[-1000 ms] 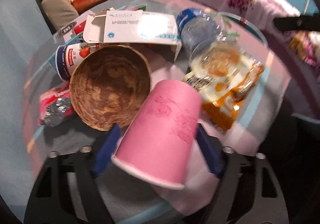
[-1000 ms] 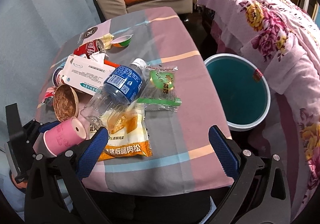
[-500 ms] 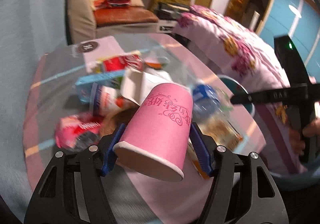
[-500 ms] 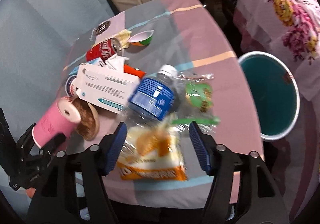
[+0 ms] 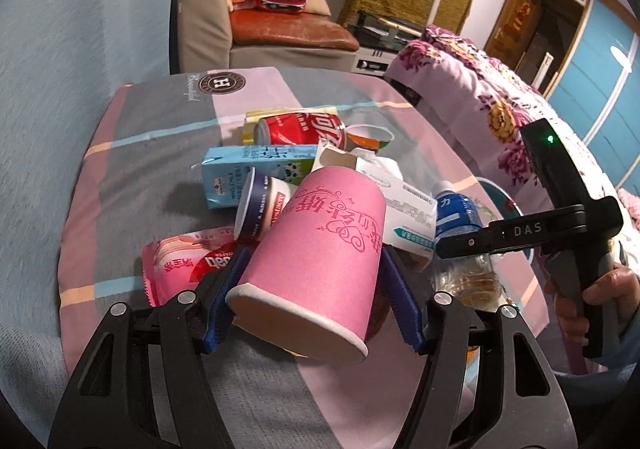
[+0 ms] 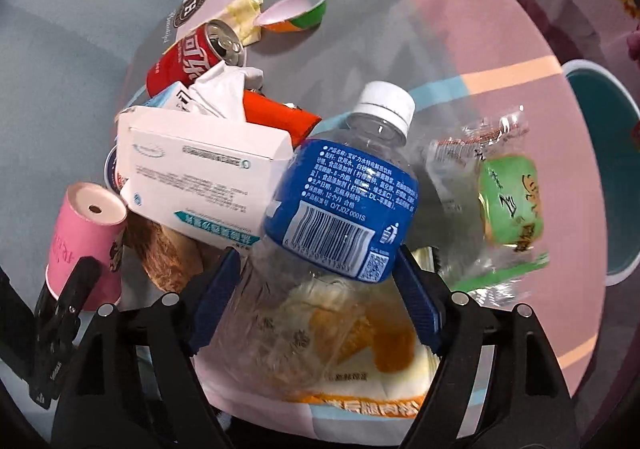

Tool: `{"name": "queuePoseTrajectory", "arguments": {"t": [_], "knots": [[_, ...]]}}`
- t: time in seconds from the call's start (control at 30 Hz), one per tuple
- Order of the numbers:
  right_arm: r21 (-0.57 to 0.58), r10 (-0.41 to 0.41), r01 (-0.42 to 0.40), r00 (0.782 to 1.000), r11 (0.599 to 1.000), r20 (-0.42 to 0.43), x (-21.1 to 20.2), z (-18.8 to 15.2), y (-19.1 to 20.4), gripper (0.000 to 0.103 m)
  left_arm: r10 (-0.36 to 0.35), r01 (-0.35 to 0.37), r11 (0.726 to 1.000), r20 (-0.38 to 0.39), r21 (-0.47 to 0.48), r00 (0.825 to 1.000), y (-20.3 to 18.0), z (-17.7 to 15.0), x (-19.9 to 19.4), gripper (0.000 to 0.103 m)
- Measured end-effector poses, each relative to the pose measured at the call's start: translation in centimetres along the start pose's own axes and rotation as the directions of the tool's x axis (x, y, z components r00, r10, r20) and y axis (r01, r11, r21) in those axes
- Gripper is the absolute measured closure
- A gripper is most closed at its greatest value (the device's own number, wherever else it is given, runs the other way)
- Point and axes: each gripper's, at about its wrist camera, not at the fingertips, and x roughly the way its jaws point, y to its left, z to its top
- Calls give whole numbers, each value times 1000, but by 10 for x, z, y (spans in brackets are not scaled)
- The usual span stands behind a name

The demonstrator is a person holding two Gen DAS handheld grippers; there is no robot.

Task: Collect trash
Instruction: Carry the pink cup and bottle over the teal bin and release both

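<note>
The left gripper (image 5: 310,301) is clamped on the pink paper cup (image 5: 320,245), both blue pads pressed against its sides close to the rim. The cup lies tilted between them, base pointing away toward the trash pile and open mouth toward the camera. It is clear of the table (image 5: 160,193).

Risk 1: the cup wall is thin paper and tapers. Extra squeeze near the rim could fold it, and a slack grip could let it slide out base-first during the carry to the teal bin (image 6: 600,129), which stands off the far right edge of the table.

The right gripper (image 6: 316,297) straddles the clear plastic bottle (image 6: 340,201) with the blue label. The bottle body lies between the blue fingers (image 6: 416,297), and the jaws are opening around it. No firm pad contact is visible (the clear plastic makes the contact line hard to read).

Risk 2: the bottle rests on a snack packet (image 6: 360,389) and leans against the white carton (image 6: 200,177). A close here could pinch the packet film as well, or nudge the round body sideways and shift the carton.

Pose: the right gripper points steeply down at the pile, with a hand (image 5: 592,297) wrapped on its black handle. The left gripper angles down less steeply, beside the pile on its left.
</note>
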Motion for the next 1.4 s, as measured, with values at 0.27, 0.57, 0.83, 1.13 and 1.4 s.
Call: {"name": "queuePoseTrajectory", "arguments": {"t": [0.27, 0.57, 0.83, 1.13, 1.4], "knots": [[-58, 32, -28, 997, 998, 69, -21, -4, 13, 33, 19, -19, 1000, 9, -5, 1000, -2, 2, -4, 36], [-105, 102, -87, 984, 991, 147, -73, -11, 10, 38, 24, -24, 1000, 27, -5, 999, -13, 12, -12, 36], [-76, 144, -129, 956, 989, 255, -122, -16, -21, 38, -6, 5, 999, 19, 39, 1000, -48, 23, -10, 36], [98, 80, -130, 910, 987, 406, -179, -26, -127, 38, -117, 129, 967, -69, 219, 991, -158, 50, 41, 36], [252, 30, -162, 889, 954, 458, -193, -38, -229, 38, -131, 201, 907, -205, 371, 970, -270, 64, 120, 36]]}}
